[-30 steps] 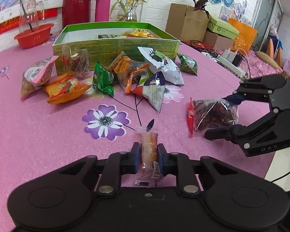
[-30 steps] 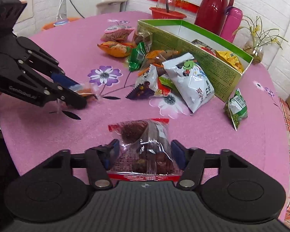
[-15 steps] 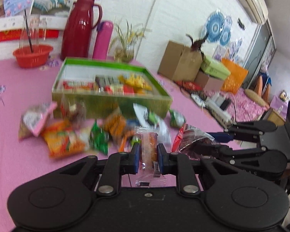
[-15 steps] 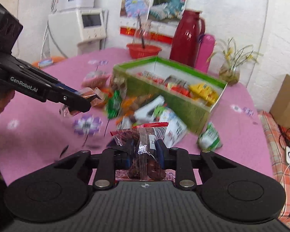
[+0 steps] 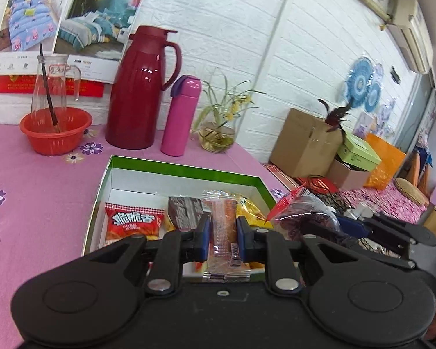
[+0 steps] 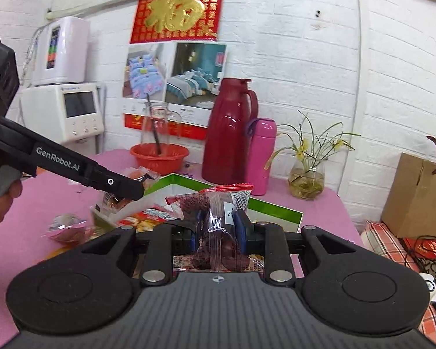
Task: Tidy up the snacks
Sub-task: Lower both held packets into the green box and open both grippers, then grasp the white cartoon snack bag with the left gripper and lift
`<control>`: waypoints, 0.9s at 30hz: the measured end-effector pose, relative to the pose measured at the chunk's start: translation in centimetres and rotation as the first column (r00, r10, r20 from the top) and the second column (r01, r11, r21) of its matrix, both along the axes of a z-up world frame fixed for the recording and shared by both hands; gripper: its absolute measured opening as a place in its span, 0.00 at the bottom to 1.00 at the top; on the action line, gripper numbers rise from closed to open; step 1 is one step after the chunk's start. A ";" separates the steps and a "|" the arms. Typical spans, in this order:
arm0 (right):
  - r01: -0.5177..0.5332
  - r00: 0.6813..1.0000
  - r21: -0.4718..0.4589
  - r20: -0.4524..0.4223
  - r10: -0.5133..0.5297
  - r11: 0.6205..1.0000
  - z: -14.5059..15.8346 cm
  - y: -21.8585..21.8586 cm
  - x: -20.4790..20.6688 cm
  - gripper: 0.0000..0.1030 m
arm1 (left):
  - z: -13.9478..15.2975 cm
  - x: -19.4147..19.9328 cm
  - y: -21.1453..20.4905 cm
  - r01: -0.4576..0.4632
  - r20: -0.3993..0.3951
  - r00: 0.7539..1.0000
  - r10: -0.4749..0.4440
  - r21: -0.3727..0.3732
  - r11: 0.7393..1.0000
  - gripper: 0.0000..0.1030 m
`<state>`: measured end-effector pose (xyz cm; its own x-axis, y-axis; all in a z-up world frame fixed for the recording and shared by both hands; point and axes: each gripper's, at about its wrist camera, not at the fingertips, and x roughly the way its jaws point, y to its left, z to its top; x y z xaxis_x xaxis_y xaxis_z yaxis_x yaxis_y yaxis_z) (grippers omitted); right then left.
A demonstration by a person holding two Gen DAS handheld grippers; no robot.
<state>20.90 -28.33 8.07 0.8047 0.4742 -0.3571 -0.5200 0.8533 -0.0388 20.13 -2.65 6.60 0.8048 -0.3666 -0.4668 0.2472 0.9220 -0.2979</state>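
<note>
Snacks: two in transit, both over the box (image 5: 186, 171), none released.

Left claw (image 5: 222, 240) clamped on a clear-wrapped orange bar (image 5: 222, 218), pinched at mid-length, top half sticking up toward 12. Right claw (image 6: 216, 228) clamped on a dark fruit bag (image 6: 218, 212), grip on the lower part, red-sealed top flopping free above.

Risks, near to far:
- Bar wrap looks slick and the pinch is narrow. My read: a quick tilt could let it slide out and land off target.
- In the left view the right claw and bag sit at 3, just beside the left fingers (image 5: 244, 241). Dropping both at once could clash claws or snag the bag's loose top.
- Box near end already holds a red pack (image 5: 133, 222), a dark pack (image 5: 186, 210) and yellow ones. Releasing there stacks things and something may tip over the rim. Far end of the box, toward 12, is bare; better drop zone.
- Overshoot toward 12 puts claws near the red jug (image 5: 141, 93), pink bottle (image 5: 181, 116) and plant vase (image 5: 216, 136) on the surface (image 5: 40, 186); the vase would tip easiest.
</note>
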 end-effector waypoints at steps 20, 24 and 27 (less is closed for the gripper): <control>0.138 0.984 0.070 -0.127 -0.128 0.988 -4.2 -0.3 5.6 1.00 | -4.5 5.7 1.2 -0.146 -0.084 0.985 0.152 0.076 0.986 1.00; 0.130 0.986 0.090 -0.120 -0.119 0.987 -3.2 -0.9 3.9 1.00 | -3.7 4.0 0.5 -0.146 -0.077 0.985 0.155 0.114 0.983 1.00; 0.107 0.988 0.112 -0.121 -0.094 0.988 -2.7 -1.3 2.4 1.00 | -3.2 2.6 0.0 -0.139 -0.077 0.986 0.150 0.125 0.982 1.00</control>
